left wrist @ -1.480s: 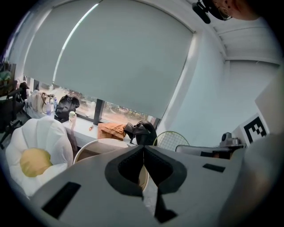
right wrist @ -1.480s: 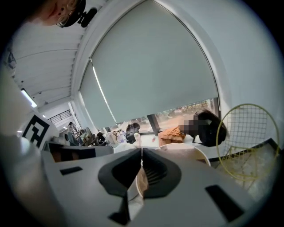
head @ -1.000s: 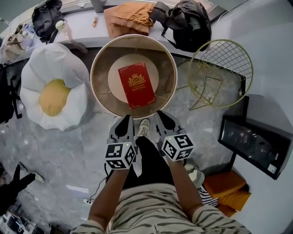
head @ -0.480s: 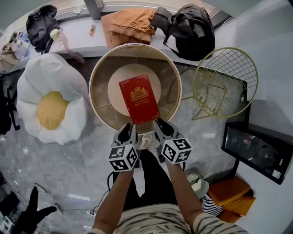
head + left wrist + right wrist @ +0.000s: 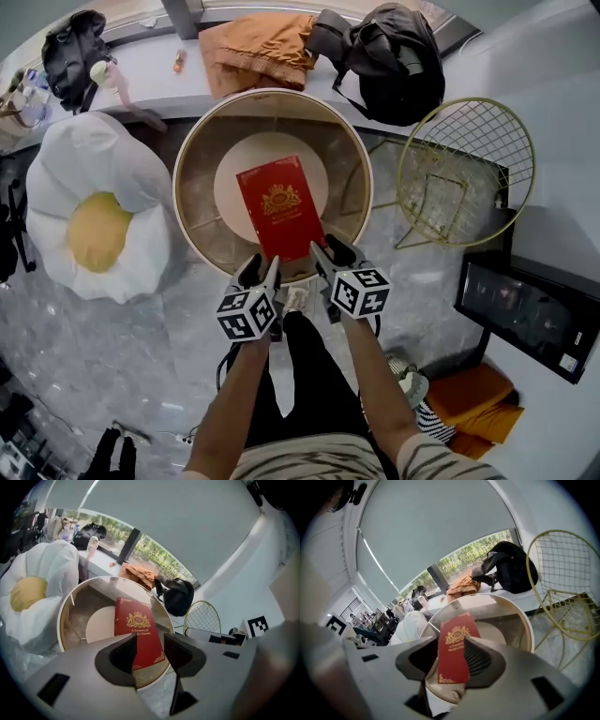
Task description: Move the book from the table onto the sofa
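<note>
The red book (image 5: 278,206) lies flat on the round glass surface (image 5: 199,187), and the white-and-yellow sofa (image 5: 89,216) stands beside that surface on the left. The left gripper (image 5: 262,272) and right gripper (image 5: 328,251) hover at the book's near edge. Their jaws are half apart and have just been opening. The book's near end shows in each gap, and no pad presses on it.
</note>
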A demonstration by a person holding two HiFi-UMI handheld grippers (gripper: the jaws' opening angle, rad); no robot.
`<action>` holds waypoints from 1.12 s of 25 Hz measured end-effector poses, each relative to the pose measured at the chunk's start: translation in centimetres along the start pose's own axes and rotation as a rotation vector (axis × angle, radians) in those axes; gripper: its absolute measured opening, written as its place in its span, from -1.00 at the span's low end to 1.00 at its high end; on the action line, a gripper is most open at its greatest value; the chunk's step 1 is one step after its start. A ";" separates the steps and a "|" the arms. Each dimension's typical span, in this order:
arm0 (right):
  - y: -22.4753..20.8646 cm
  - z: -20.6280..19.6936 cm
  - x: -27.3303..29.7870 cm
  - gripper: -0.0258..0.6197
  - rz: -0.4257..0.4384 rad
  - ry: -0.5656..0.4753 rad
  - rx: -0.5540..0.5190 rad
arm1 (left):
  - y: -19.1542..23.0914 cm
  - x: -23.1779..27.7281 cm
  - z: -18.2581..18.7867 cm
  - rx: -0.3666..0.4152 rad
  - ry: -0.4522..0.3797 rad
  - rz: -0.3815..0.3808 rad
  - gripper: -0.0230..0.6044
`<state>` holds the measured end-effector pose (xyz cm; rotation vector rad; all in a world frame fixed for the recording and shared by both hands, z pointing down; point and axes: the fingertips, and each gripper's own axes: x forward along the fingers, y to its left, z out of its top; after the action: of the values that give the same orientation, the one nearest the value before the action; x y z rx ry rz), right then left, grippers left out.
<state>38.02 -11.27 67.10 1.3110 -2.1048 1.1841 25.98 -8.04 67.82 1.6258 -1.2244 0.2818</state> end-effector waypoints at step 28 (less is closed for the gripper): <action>-7.5 -6.8 10.5 0.03 0.140 0.354 -0.011 | 7.8 10.5 -6.4 -0.146 0.193 0.019 0.04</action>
<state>38.77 -12.90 81.55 0.8817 -1.9622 1.3474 26.74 -8.36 82.40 1.4278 -1.0886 0.3446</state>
